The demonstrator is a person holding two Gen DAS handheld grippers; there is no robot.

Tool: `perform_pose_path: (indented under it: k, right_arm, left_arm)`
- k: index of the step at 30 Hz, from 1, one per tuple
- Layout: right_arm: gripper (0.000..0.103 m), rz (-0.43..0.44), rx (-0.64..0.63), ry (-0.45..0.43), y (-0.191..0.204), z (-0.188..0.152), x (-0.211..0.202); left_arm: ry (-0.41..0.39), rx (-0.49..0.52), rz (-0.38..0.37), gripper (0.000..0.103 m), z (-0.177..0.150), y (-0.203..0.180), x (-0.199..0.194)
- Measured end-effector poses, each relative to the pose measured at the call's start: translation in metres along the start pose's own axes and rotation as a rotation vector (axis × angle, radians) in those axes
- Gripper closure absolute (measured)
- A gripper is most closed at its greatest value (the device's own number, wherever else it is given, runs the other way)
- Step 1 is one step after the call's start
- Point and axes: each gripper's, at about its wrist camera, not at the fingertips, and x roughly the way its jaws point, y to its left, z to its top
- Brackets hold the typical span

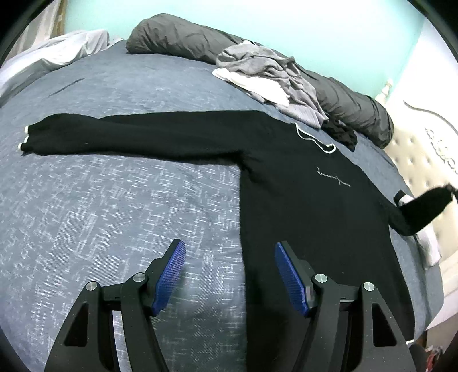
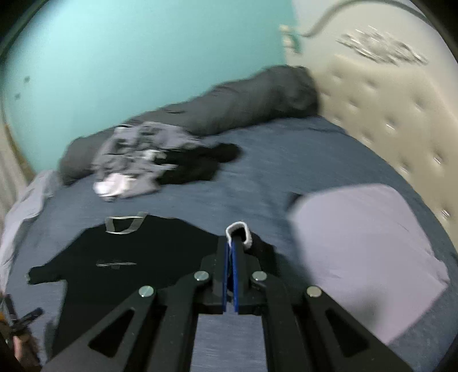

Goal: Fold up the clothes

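A black long-sleeved sweater with a white-trimmed neckline and a small pale script line on the chest (image 1: 300, 186) lies spread face-up on a bed covered by a mottled blue-grey bedspread (image 1: 114, 200). In the left wrist view its one sleeve stretches flat to the left, ending in a white-edged cuff, while the other sleeve is lifted off the bed at the right edge. The left gripper (image 1: 230, 274) hovers over the near hem area with its blue ribbed pads (image 1: 171, 274) spread wide, holding nothing; the sweater's side edge runs between them. The right gripper (image 2: 231, 274) is closed tight, its blue pads pressed together on the white-edged cuff of the raised sleeve (image 2: 239, 231), which loops up just past the fingertips. Far across the bed a heap of grey and white clothes (image 1: 266, 74) sits beside a small dark garment (image 1: 342, 133), both against a long dark grey rolled duvet (image 1: 183, 40) along the turquoise wall (image 1: 257, 17). To the right stands a cream tufted headboard (image 2: 386, 114), and in the right wrist view a pale lilac pillow (image 2: 363, 251) rests on the bed near it. The right wrist view is motion-blurred.
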Motion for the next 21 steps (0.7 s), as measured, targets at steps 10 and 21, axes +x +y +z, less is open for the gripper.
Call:
perform_pose_path:
  k: [10,21]
  right_arm:
    - [0.101,0.247,-0.151,0.069,0.192,0.011,0.016]
    - [0.101,0.456,-0.252,0.258,0.325,-0.072,0.063]
  left_arm:
    - [-0.009,-0.005,-0.018,0.034,-0.005,0.013,-0.014]
    - [-0.034,-0.013,-0.043,0.034,-0.001,0.017,-0.027]
